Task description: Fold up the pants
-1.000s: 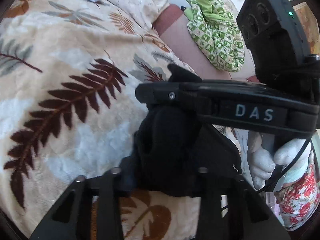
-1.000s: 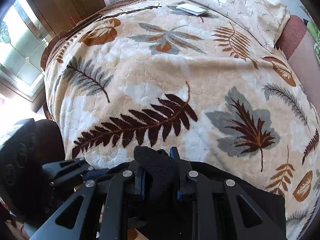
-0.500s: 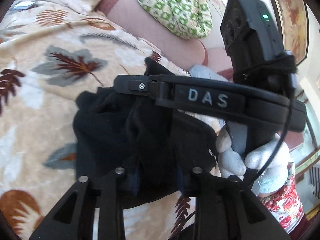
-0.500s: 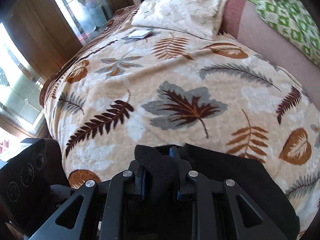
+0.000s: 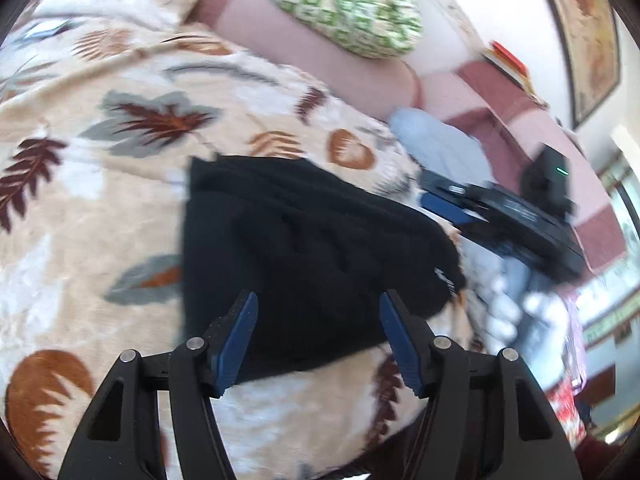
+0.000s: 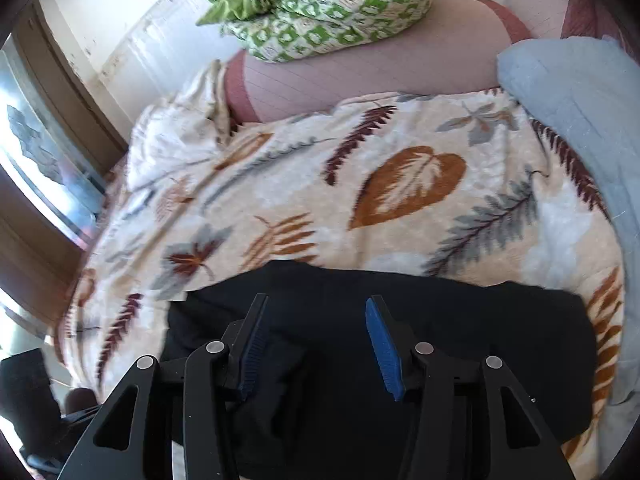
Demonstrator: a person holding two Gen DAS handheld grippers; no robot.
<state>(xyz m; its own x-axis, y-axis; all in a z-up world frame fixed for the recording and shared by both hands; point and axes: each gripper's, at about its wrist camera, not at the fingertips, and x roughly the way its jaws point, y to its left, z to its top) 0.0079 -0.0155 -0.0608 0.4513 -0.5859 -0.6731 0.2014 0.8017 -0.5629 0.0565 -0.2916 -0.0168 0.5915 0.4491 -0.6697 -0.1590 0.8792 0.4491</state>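
The black pants [image 5: 304,248] lie folded in a flat bundle on the leaf-patterned blanket [image 5: 100,208]. My left gripper [image 5: 318,308] hovers just over their near edge, its jaws opening, blue pads apart and nothing pressed between them. In the right wrist view the pants [image 6: 460,332] spread across the lower half of the frame. My right gripper [image 6: 314,312] is above them, jaws opening too, with only cloth below the gap. The right gripper [image 5: 444,196] also shows blurred at the right of the left wrist view, held by a white-gloved hand [image 5: 504,300].
A green-and-white checked quilt [image 6: 324,4] sits on the pink headboard bolster [image 6: 380,68]. A pale blue folded cloth [image 6: 576,120] lies at the bed's right edge. A cream pillow [image 6: 176,136] lies at the left, by a wooden window frame [image 6: 48,92].
Both grippers held the black cloth before; now both have let go and the pants lie flat on the blanket. The right gripper has swung away to the right of the pants.
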